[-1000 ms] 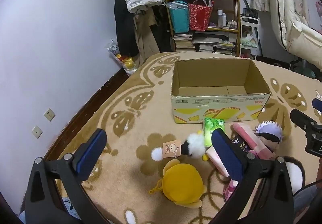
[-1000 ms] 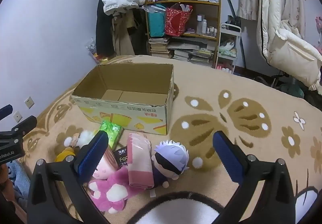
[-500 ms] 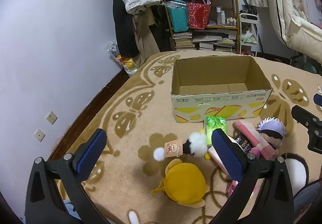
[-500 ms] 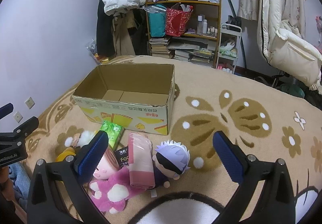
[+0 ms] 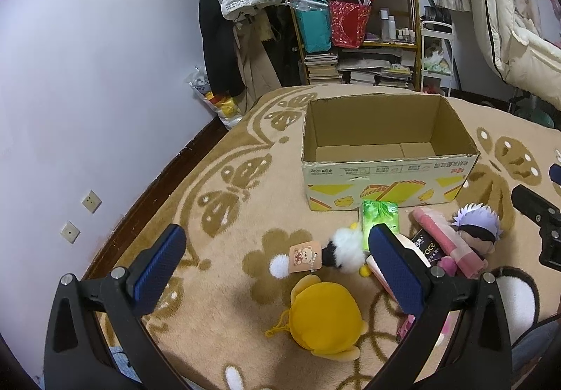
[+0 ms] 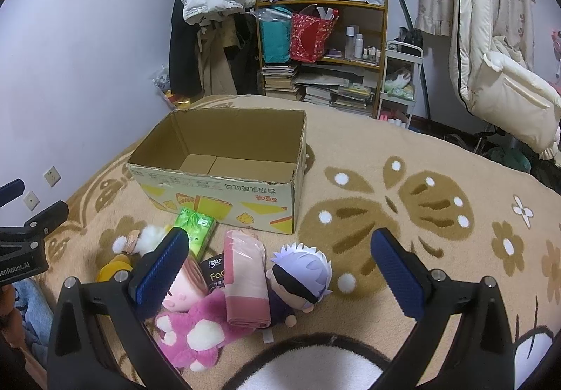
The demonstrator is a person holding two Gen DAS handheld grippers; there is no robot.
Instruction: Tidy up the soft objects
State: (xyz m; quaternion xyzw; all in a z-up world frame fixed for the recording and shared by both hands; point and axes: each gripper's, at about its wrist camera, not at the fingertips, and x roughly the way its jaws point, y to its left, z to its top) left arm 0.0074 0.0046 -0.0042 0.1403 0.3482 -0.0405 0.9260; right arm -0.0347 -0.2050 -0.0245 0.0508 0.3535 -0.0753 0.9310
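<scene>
An open, empty cardboard box [image 5: 385,176] [image 6: 217,186] stands on the beige carpet. In front of it lie a green tissue pack [image 5: 380,218] [image 6: 196,228], a white-haired doll [image 5: 477,228] [image 6: 301,276], a pink roll [image 6: 243,281], a yellow plush [image 5: 326,318], a black-and-white pompom toy [image 5: 340,249] and a pink paw plush [image 6: 196,330]. My left gripper [image 5: 277,270] is open and empty, held above the yellow plush. My right gripper [image 6: 280,270] is open and empty, held above the doll and roll.
A cluttered shelf [image 6: 322,39] with books and bags stands behind the box. Coats hang by the wall [image 5: 238,4]. A white padded chair [image 6: 498,67] stands at the right. A dark skirting [image 5: 157,186] edges the carpet at the left.
Both grippers have tilted slightly, shifting the views a little. The toys and the box have not moved.
</scene>
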